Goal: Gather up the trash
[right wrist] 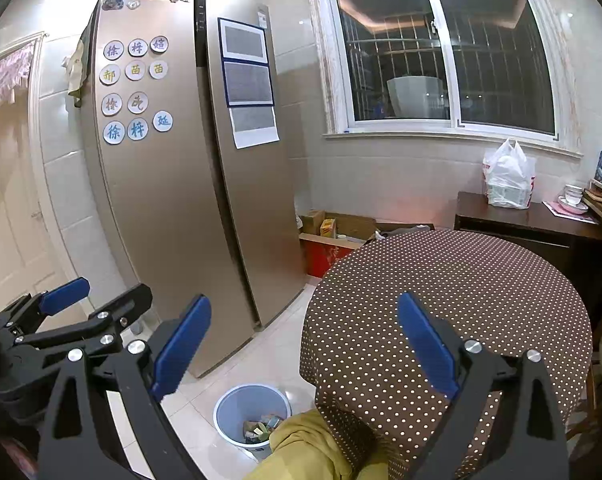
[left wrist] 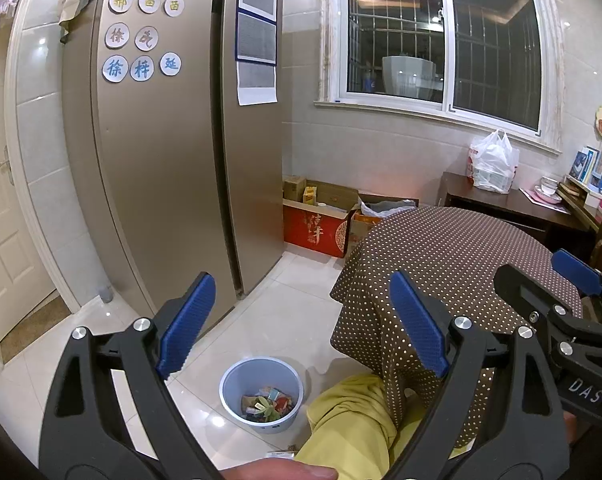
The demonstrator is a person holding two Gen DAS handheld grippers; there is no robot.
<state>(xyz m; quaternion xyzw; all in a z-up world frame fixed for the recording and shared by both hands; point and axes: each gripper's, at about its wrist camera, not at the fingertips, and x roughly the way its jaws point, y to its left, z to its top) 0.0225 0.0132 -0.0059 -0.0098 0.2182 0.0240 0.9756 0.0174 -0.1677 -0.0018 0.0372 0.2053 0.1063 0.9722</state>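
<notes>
Pale blue plastic bin sits on the glossy white floor tiles, down low between the big fridge and the round table, and there's already a small heap of colourful wrappers in the bottom of it. Right next to the bin, a knee in yellow-green trousers pokes out from under the hanging edge of the brown polka-dot tablecloth. Left gripper is up above the bin, blue pads spread wide, nothing between them. Right gripper is the same deal, jaws released and empty, held over the table's near edge; from the left camera you can see it off to the right side. Champagne-coloured two-door fridge has round character magnets and printed sheets stuck on it. Further back there are cardboard boxes against the wall under the window, and a white plastic bag on a dark wooden sideboard.
</notes>
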